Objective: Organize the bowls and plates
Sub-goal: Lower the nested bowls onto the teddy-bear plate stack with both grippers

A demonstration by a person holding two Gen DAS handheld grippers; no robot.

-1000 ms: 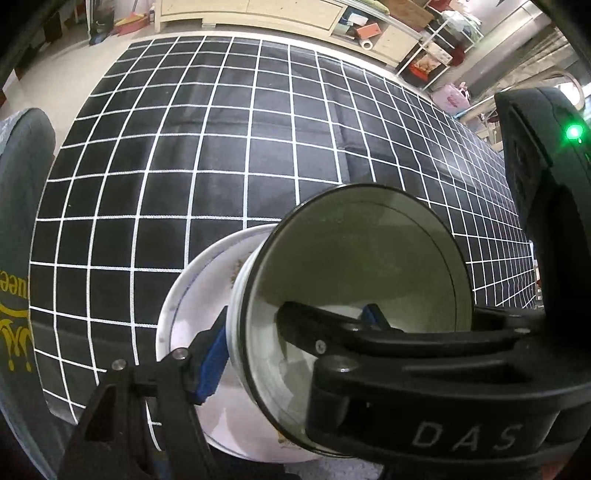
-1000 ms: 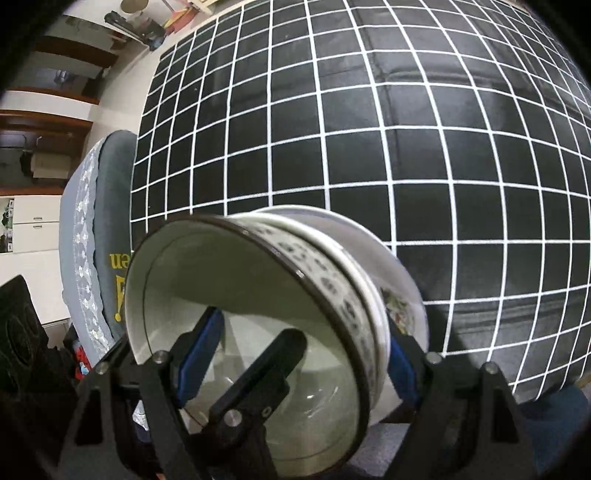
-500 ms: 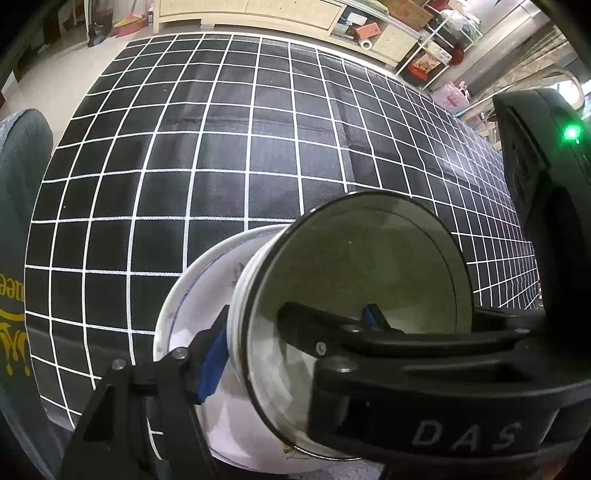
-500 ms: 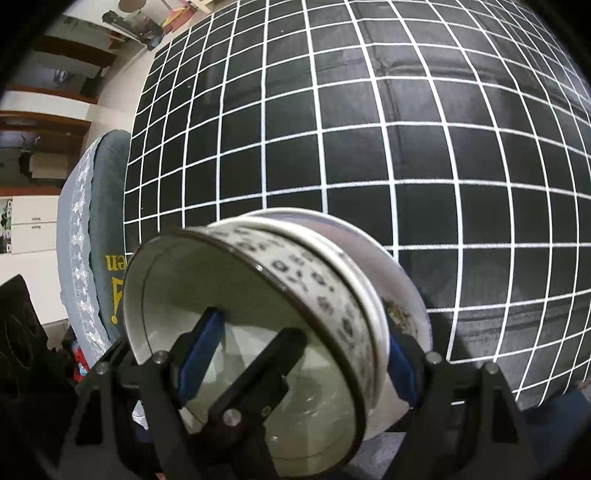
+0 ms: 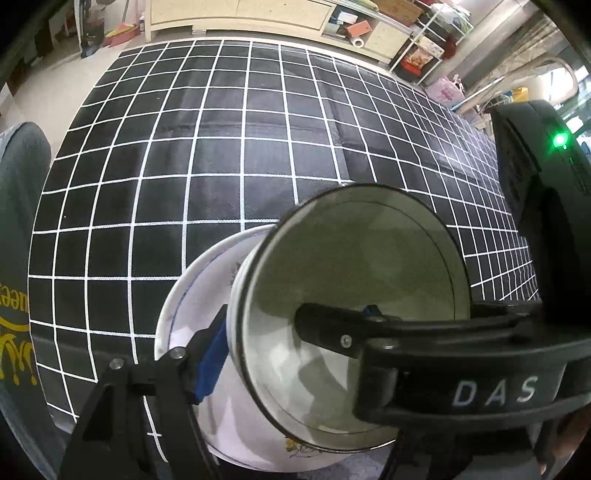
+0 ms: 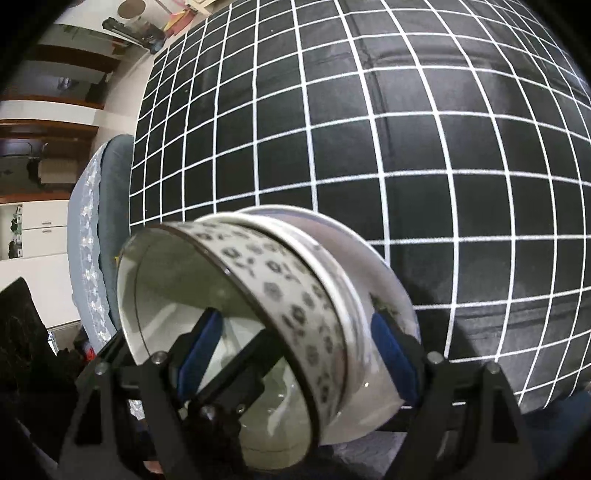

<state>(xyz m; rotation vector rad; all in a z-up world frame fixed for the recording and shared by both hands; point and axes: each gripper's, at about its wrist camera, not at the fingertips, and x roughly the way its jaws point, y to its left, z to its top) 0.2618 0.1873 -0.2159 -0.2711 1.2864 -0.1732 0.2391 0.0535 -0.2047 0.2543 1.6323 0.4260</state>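
Observation:
A white patterned bowl (image 5: 354,295) with a dark rim sits nested in a wider white dish with blue lines and a flower print (image 5: 192,295). The stack is held tilted above the near edge of the table. My left gripper (image 5: 291,332) is shut on the bowl's wall, one blue pad outside, the other finger inside. In the right wrist view the patterned bowl (image 6: 280,288) and the white dish (image 6: 369,273) sit between my right gripper's (image 6: 295,347) fingers, which are shut on the stack, one pad inside the bowl, one on the dish's outside.
A black cloth with a white grid (image 5: 221,147) covers the table (image 6: 406,147). A grey-blue chair back (image 5: 18,221) stands at the left edge (image 6: 96,221). Shelves and a cabinet (image 5: 258,14) stand beyond the far edge.
The stack and both grippers have drifted slightly; the bowl's tilt in the right wrist view has grown a little. The grips have not changed.

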